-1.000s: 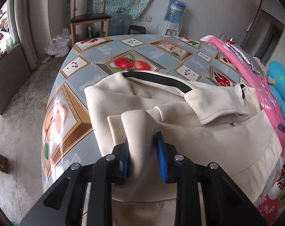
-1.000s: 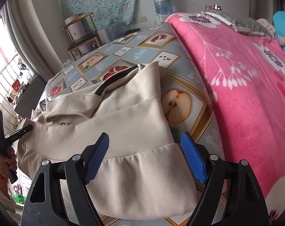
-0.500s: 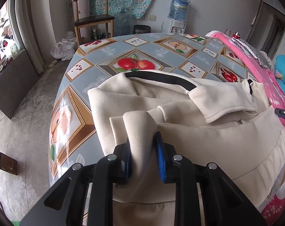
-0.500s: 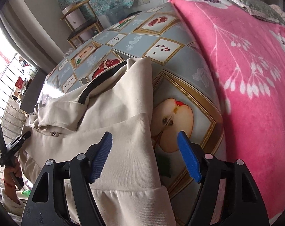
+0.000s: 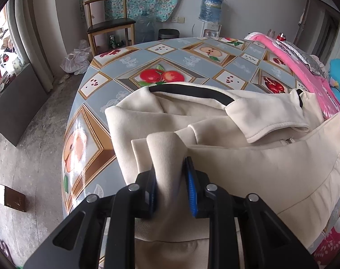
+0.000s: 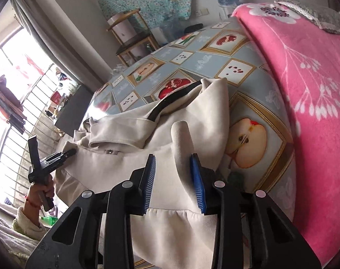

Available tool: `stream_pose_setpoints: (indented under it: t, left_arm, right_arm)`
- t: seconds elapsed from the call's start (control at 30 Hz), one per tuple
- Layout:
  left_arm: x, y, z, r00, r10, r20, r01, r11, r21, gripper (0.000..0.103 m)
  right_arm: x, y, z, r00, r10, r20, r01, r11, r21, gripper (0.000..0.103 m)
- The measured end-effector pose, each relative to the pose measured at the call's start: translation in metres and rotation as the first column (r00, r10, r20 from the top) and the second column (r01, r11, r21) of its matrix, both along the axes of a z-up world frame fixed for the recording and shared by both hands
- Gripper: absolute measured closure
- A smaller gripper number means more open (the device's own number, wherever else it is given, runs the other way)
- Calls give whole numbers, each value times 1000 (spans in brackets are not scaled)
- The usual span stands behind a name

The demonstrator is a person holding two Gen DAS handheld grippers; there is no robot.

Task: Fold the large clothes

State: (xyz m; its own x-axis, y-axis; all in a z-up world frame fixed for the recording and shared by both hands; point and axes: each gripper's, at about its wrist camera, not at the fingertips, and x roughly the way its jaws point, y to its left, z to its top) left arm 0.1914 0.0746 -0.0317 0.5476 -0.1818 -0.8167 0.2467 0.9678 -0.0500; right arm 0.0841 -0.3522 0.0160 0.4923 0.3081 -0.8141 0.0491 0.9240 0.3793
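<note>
A large cream jacket [image 5: 248,157] with a black-lined collar [image 5: 192,92] lies on the fruit-print tablecloth [image 5: 170,53]. My left gripper [image 5: 171,177] is shut on a ribbed cuff [image 5: 163,150] of the jacket at its near left side. In the right wrist view the jacket [image 6: 129,157] spreads across the table. My right gripper [image 6: 173,174] has its blue pads [image 6: 198,179] drawn in around a raised fold of cream fabric [image 6: 182,143]; a gap remains at the left pad. The left gripper also shows in the right wrist view [image 6: 64,154], held by a hand.
A pink flowered blanket [image 6: 304,71] covers the bed along the table's right side. A wooden chair [image 5: 109,24], a water dispenser [image 5: 211,6] and a bin stand beyond the table. A dark panel [image 5: 15,103] and a box [image 5: 8,196] are on the floor at left.
My right gripper has moved in over the jacket's right side and narrowed from wide open around a raised fold. My left gripper keeps hold of the cuff and has shifted slightly.
</note>
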Motion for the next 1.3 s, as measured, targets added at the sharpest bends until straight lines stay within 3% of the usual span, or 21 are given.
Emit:
stream_pose_setpoints:
  t: [0.1, 0.2, 0.23, 0.33, 0.47, 0.6, 0.73, 0.83, 0.97, 1.03, 1.17, 1.3]
  left_arm:
    - [1, 0, 0, 1000, 9, -2, -9, 1000, -5, 81]
    - [-2, -3, 1, 1000, 18, 17, -19, 1000, 24, 87]
    - [-4, -4, 1, 999, 21, 27, -22, 999, 38, 93]
    - [-19, -7, 10, 997, -1, 81, -6, 996, 86, 97]
    - [-56, -3, 37, 987, -34, 154, 23, 997, 78, 98]
    - [-90, 11, 68, 972, -20, 236, 16, 1000, 20, 98]
    - [-97, 24, 101, 949, 24, 315, -8, 999, -53, 98]
    - [-83, 30, 121, 935, 34, 352, 6, 994, -112, 98]
    - [-38, 26, 132, 931, 19, 364, 19, 995, -100, 98]
    - [-5, 23, 130, 941, 18, 338, 21, 994, -111, 98]
    - [63, 20, 103, 974, 20, 227, 13, 990, -143, 98]
    - [112, 10, 44, 996, 20, 83, -12, 996, -88, 98]
  right_arm:
    - [15, -10, -20, 996, -51, -66, 49, 998, -27, 72]
    - [15, -11, -32, 992, -87, -89, 81, 994, -70, 95]
    - [11, -10, -29, 993, -92, -75, 86, 994, -71, 97]
    - [-9, 1, -6, 995, -98, 4, 98, 990, -106, 98]
    - [-46, 6, 34, 985, -134, 114, 144, 986, -87, 98]
    - [-73, 5, 67, 963, -170, 210, 184, 982, -48, 98]
    - [-65, 6, 90, 948, -168, 272, 178, 984, -14, 99]
    - [-43, 8, 105, 937, -138, 322, 157, 987, -34, 99]
    - [1, 0, 111, 931, -117, 346, 140, 989, -41, 99]
    - [31, -6, 102, 935, -113, 337, 135, 990, -43, 99]
    - [86, -21, 59, 958, -139, 251, 145, 989, -7, 98]
    - [125, -29, -6, 980, -167, 109, 170, 985, -23, 98]
